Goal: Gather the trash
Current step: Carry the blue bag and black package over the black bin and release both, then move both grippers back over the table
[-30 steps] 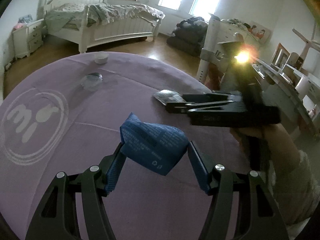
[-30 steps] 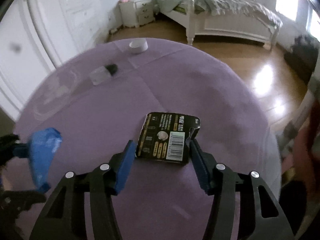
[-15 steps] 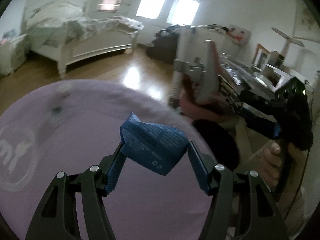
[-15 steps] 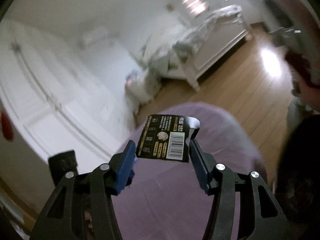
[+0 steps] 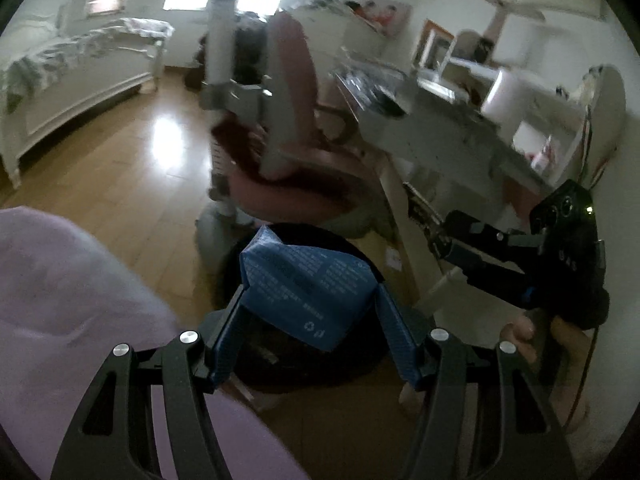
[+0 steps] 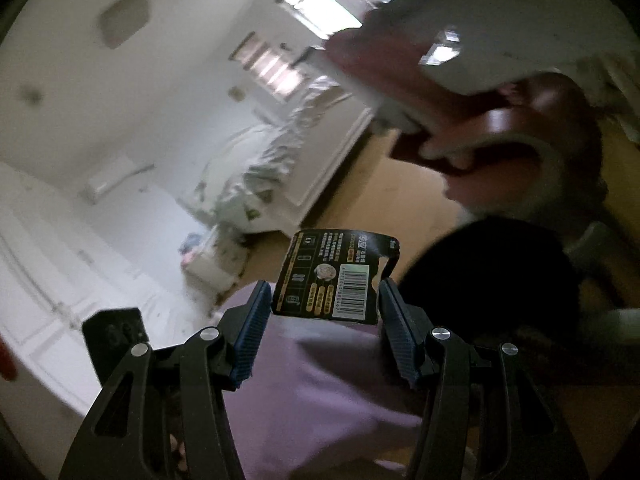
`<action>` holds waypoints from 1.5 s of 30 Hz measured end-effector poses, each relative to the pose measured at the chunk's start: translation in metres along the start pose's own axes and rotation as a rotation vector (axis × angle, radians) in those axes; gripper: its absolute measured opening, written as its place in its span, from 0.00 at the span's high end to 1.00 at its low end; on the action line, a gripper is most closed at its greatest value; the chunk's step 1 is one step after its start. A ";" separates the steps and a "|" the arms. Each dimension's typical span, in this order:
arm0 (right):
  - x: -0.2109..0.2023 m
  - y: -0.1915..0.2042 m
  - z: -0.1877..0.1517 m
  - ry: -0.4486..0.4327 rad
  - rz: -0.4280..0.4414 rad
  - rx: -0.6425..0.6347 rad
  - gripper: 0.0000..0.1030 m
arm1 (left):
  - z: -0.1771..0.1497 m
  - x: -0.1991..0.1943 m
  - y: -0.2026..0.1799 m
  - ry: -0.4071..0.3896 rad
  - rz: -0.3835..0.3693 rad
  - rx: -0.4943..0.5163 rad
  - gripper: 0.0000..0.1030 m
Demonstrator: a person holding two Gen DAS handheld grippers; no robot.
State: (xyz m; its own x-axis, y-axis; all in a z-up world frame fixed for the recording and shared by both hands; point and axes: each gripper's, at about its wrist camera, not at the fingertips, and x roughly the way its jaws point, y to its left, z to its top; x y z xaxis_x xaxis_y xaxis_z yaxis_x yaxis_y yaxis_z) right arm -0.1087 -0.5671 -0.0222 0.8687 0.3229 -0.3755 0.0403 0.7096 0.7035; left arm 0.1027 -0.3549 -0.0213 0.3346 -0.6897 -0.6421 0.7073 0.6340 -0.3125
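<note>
My left gripper [image 5: 310, 320] is shut on a crumpled blue wrapper [image 5: 308, 284] and holds it past the table edge, above a round black bin [image 5: 360, 356] on the floor. My right gripper [image 6: 322, 312] is shut on a black battery card with a barcode [image 6: 334, 280], held in the air over the purple table edge, beside the black bin [image 6: 492, 280] at the right. The right gripper also shows in the left wrist view [image 5: 436, 236], tilted, with the person's hand under it.
The purple tablecloth [image 5: 60, 300] fills the lower left; it also shows in the right wrist view [image 6: 312, 392]. A pink desk chair [image 5: 288, 152] and a cluttered white desk [image 5: 460, 120] stand behind the bin. A white bed [image 5: 80, 72] is far left on the wooden floor.
Both grippers swung off the table toward the right with their trash still held. The black bin has come into view under the left gripper, and the table has slid to the lower left.
</note>
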 end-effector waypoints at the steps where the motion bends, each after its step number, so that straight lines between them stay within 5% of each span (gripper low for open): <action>1: 0.000 -0.008 0.000 0.001 -0.009 0.014 0.46 | 0.000 0.013 -0.005 0.013 -0.002 0.014 0.39; 9: 0.012 -0.051 -0.018 0.013 -0.059 0.094 0.46 | 0.003 0.070 -0.016 0.102 -0.006 0.055 0.39; 18: 0.027 -0.077 -0.021 0.035 -0.070 0.141 0.45 | 0.000 0.093 -0.016 0.155 0.004 0.051 0.39; 23: 0.031 -0.081 -0.022 0.054 -0.072 0.163 0.40 | 0.004 0.098 -0.020 0.154 0.026 0.052 0.18; 28: 0.028 -0.084 -0.020 0.036 -0.089 0.181 0.33 | 0.003 0.090 -0.021 0.150 0.024 0.043 0.15; 38: 0.042 -0.045 -0.023 0.080 -0.065 0.114 0.31 | 0.000 0.010 -0.011 0.040 0.040 0.025 0.14; 45: 0.082 0.028 -0.035 0.179 -0.004 -0.032 0.30 | -0.022 -0.084 0.061 -0.092 0.194 -0.118 0.13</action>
State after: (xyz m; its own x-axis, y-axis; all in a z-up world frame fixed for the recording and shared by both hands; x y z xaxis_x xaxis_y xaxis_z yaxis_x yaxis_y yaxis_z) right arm -0.0538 -0.4987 -0.0546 0.7667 0.4245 -0.4817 0.0255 0.7295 0.6835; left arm 0.1042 -0.2505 -0.0018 0.5163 -0.5765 -0.6333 0.5483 0.7906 -0.2726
